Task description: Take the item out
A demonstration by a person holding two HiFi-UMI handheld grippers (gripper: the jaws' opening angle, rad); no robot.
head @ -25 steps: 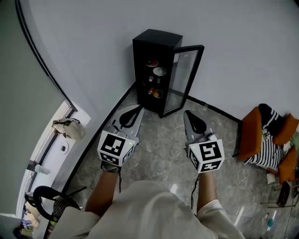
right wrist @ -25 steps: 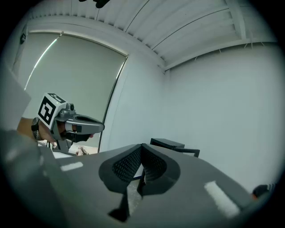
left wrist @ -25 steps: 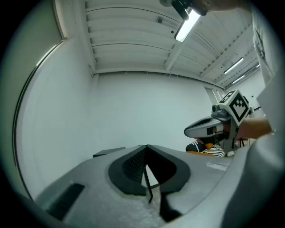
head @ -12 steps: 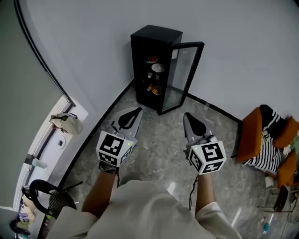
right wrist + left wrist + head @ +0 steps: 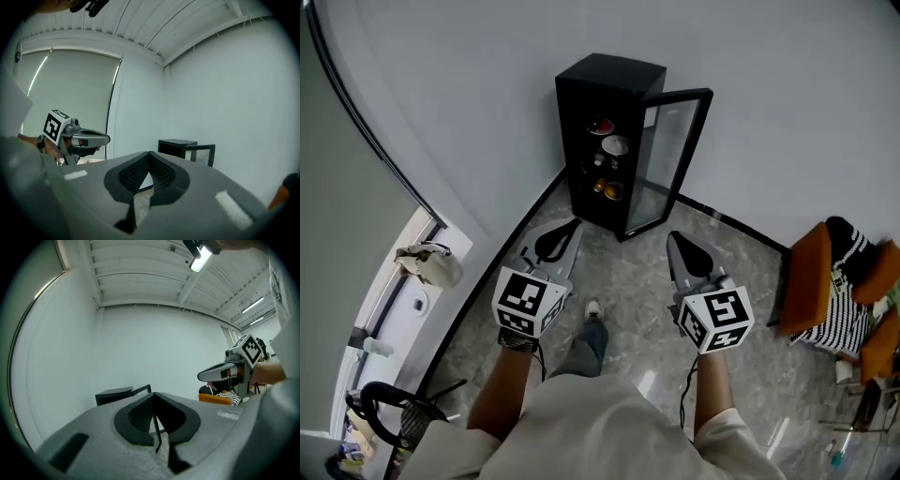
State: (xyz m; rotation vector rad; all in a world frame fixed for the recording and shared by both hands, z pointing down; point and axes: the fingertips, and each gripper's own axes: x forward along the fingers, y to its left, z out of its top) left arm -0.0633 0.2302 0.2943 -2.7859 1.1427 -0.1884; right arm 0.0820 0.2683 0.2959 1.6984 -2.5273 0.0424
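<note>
Cabinet (image 5: pixel 602 84) door (image 5: pixel 677 155) swung open; floor (image 5: pixel 623 272) stretch between it and left claw (image 5: pixel 572 225), right claw (image 5: pixel 672 237), both closed.

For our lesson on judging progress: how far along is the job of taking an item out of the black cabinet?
Done: the glass door of the cabinet stands open, with items showing inside. In hand: nothing; the left gripper and right gripper are both shut and empty, held well short of the cabinet. Left: approach, open a gripper, grasp an item and lift it out.
</note>
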